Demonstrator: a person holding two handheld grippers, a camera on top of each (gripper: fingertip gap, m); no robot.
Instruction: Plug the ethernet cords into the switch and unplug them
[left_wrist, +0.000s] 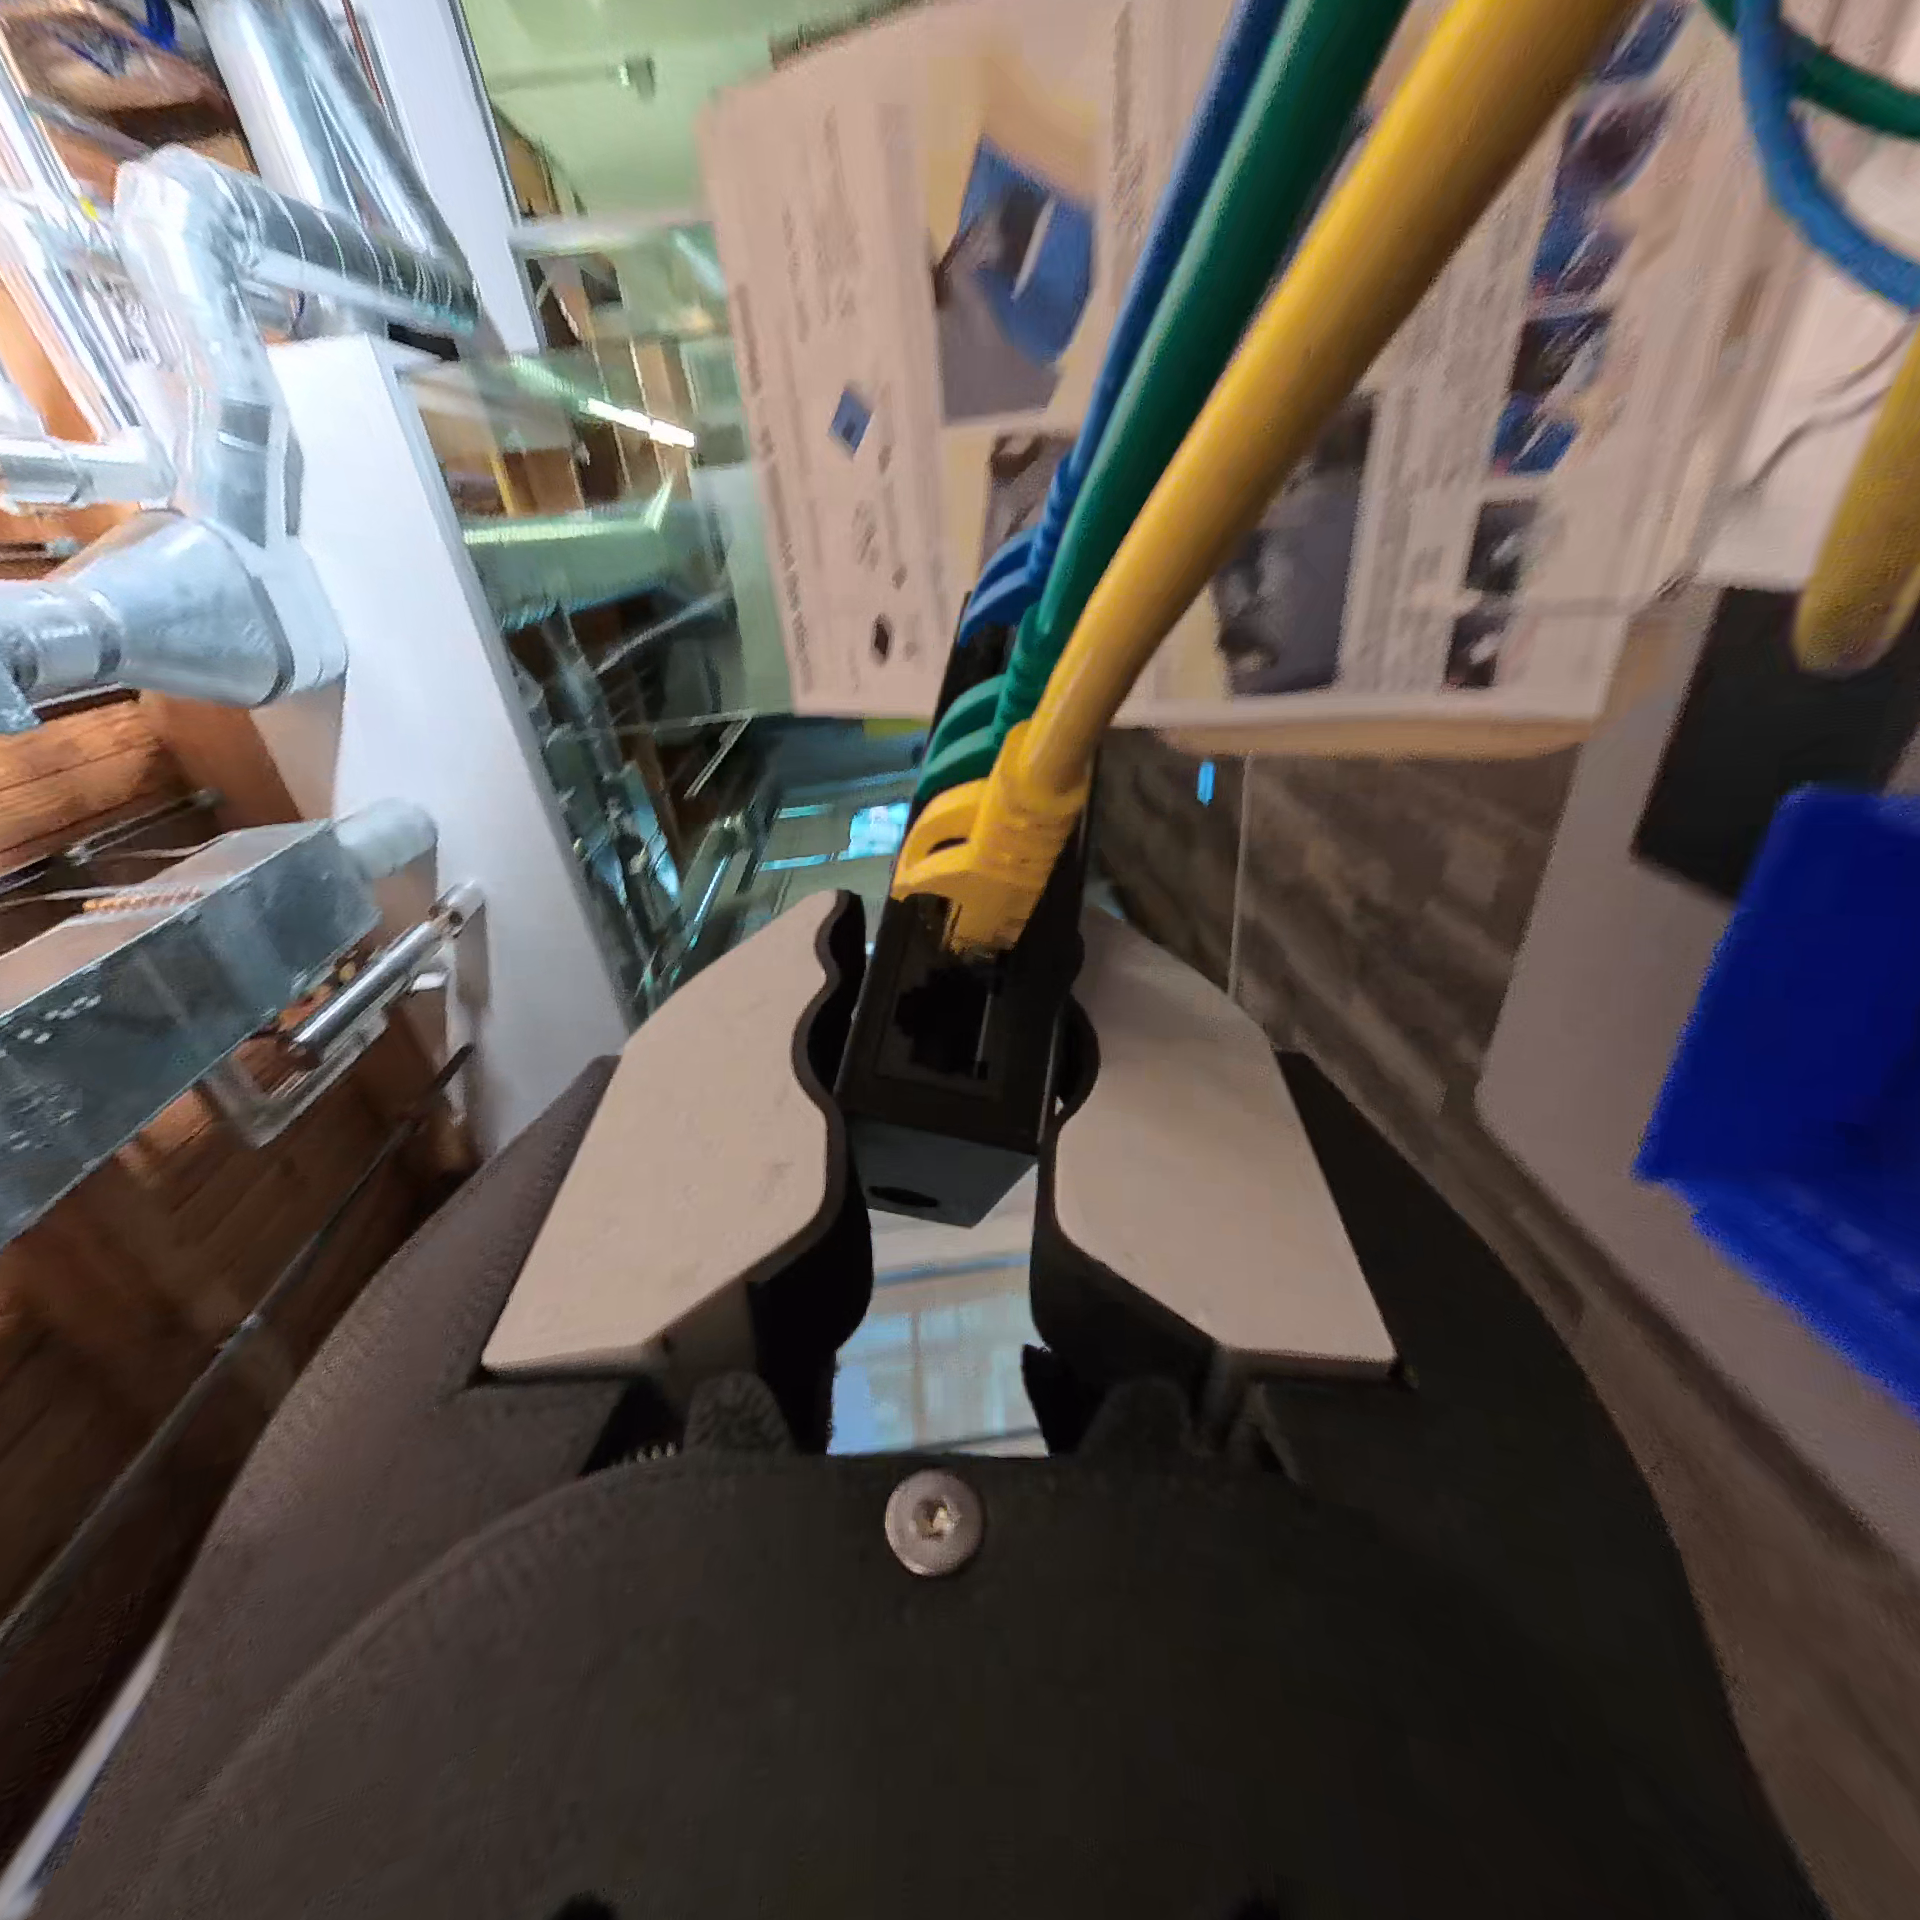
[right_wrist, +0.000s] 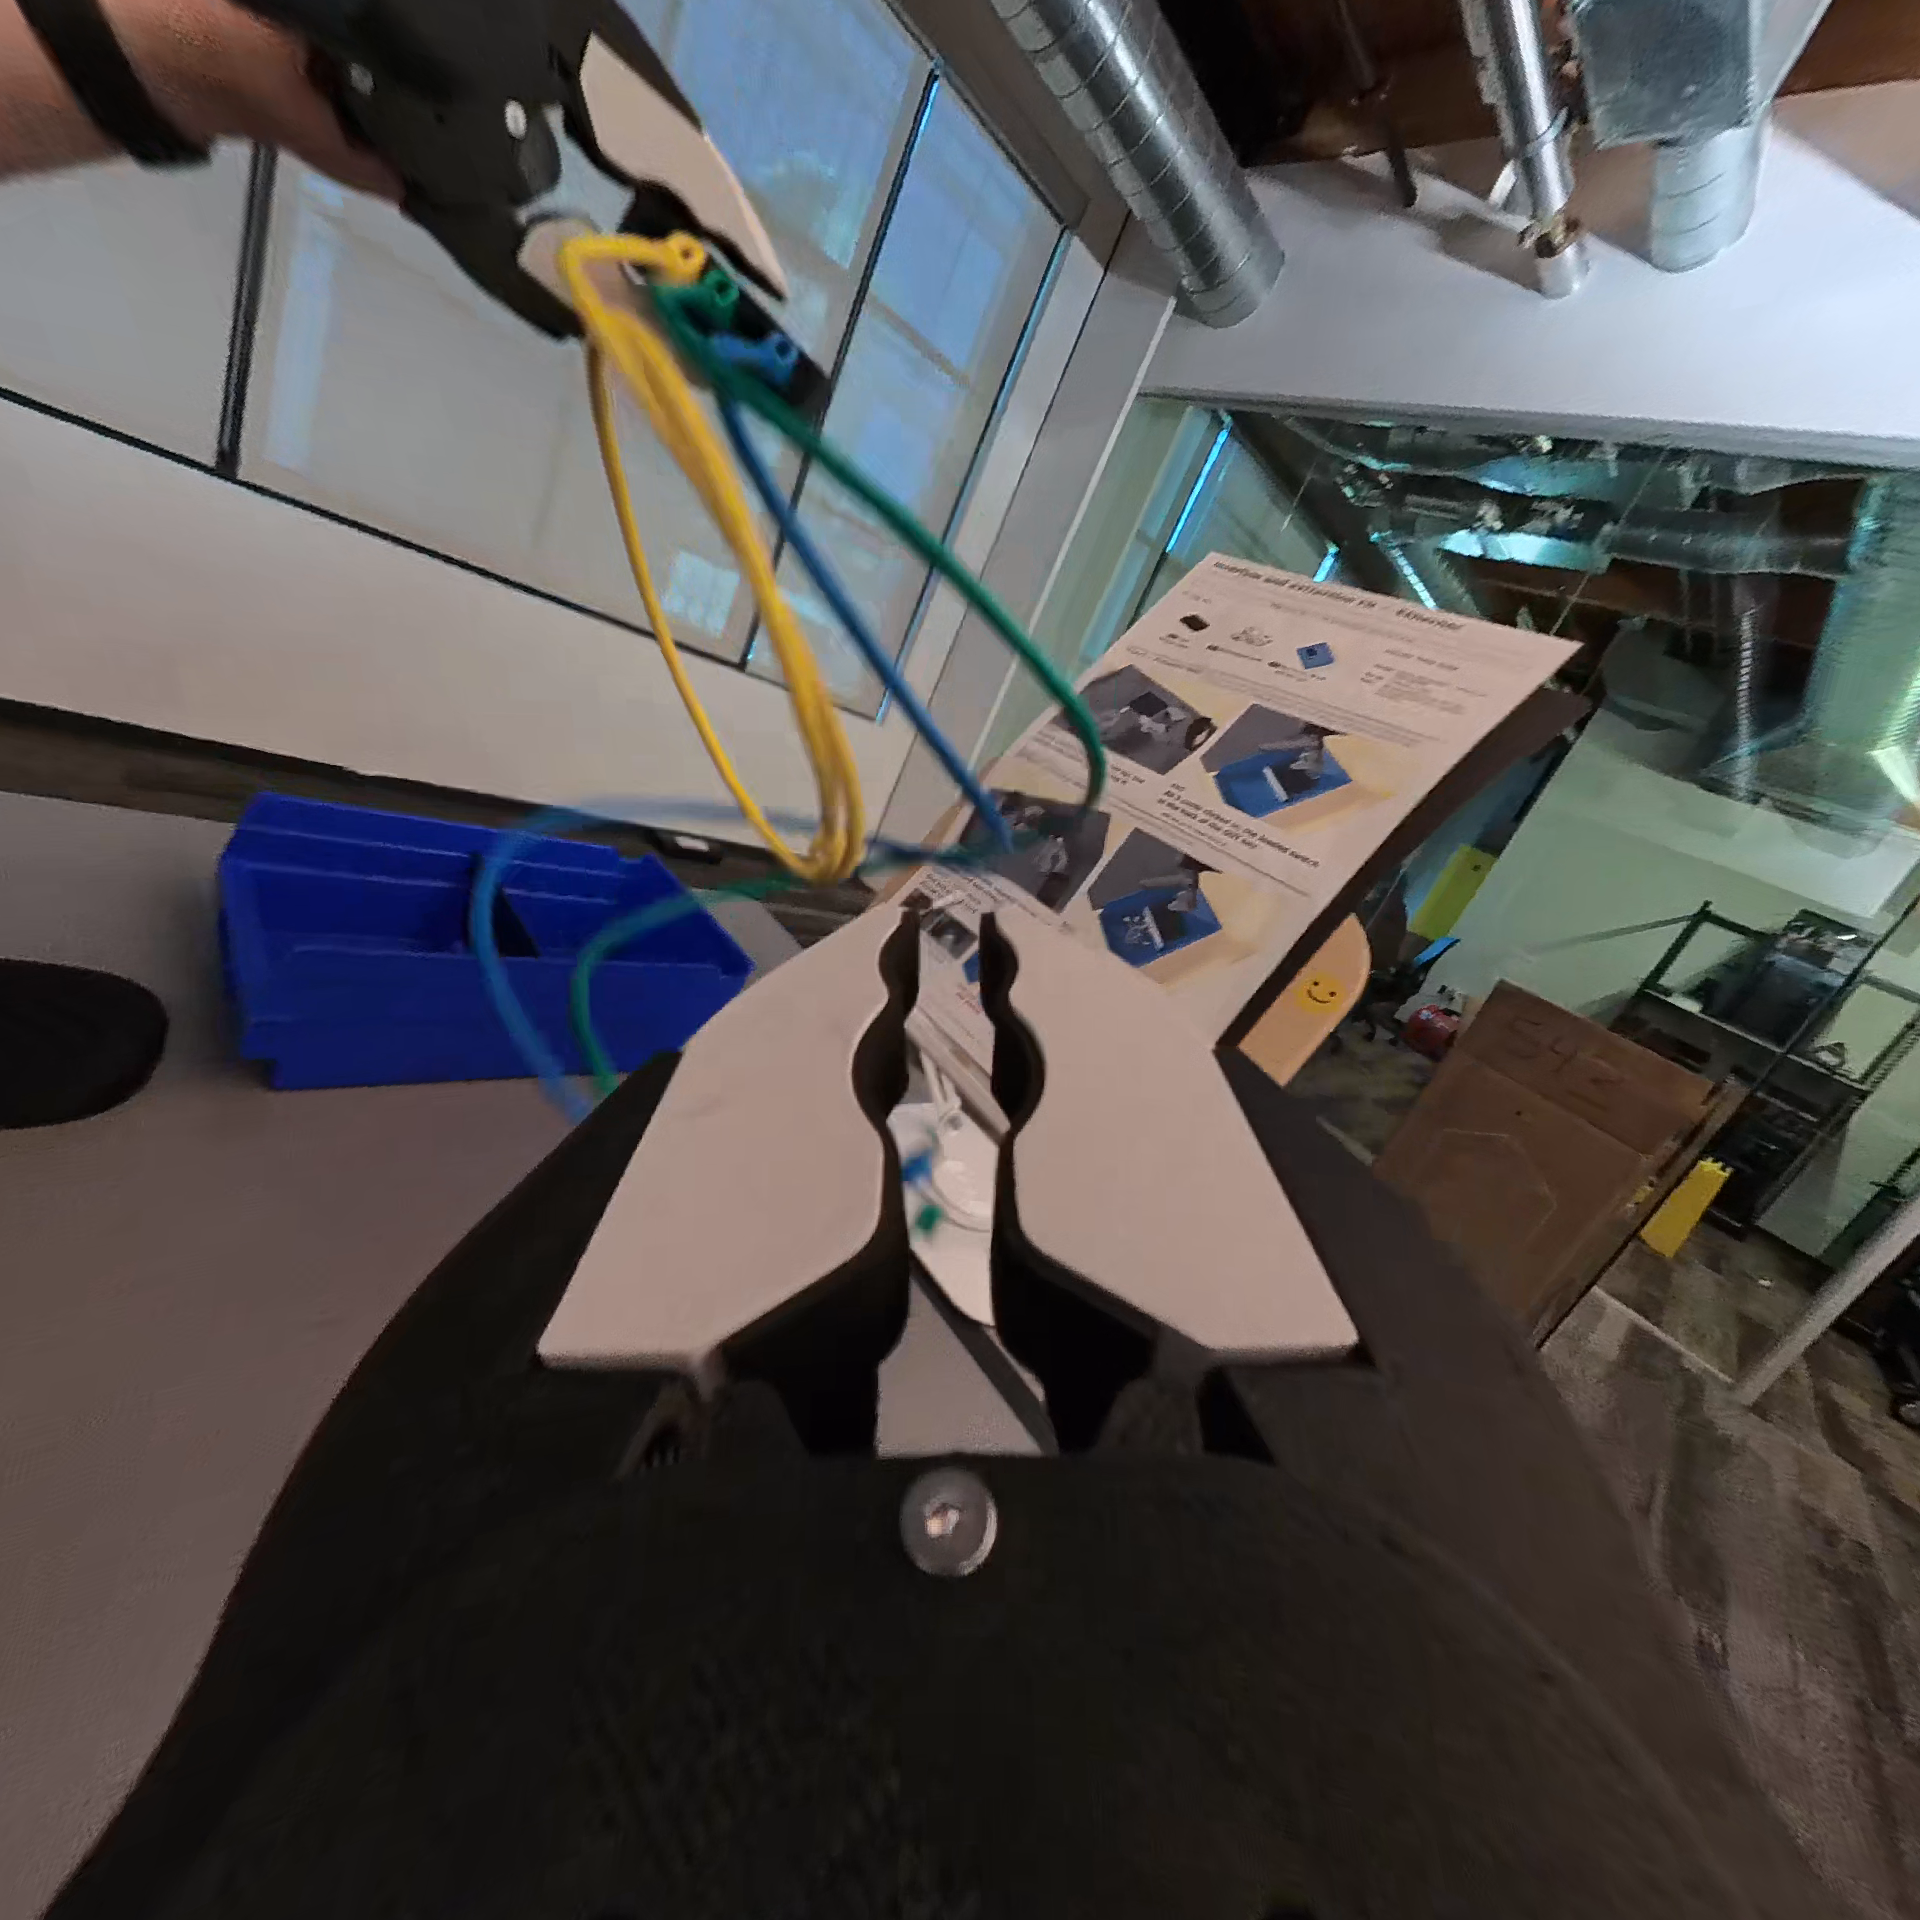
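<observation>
— While the left claw (left_wrist: 951, 1049) has its jaws clamped on the switch (left_wrist: 940, 1081), held up off the table (right_wrist: 208, 1299), how will that box handle?

— Light and rigid, I judge: a small black plastic block with hard, smooth sides, so it could slip or twist if a cord is tugged sideways. The grip sits at the end with the empty port, clear of the plugs.

— And the cords?

— Yellow (left_wrist: 1247, 416), green (left_wrist: 1174, 384) and blue (left_wrist: 1143, 343) all sit in their ports, running off toward 1 o'clock in the left view. They look limp and light, drooping in loops. Pulling the cable itself risks strain; take each by its moulded boot (left_wrist: 997, 842), pressing the latch.

— The right claw (right_wrist: 948, 935)?

— Nearly closed, a thin gap between its tips, gripping nothing. The switch hangs at 11 o'clock in its view, well apart, with a blue bin (right_wrist: 416, 956) at 9 o'clock.
</observation>
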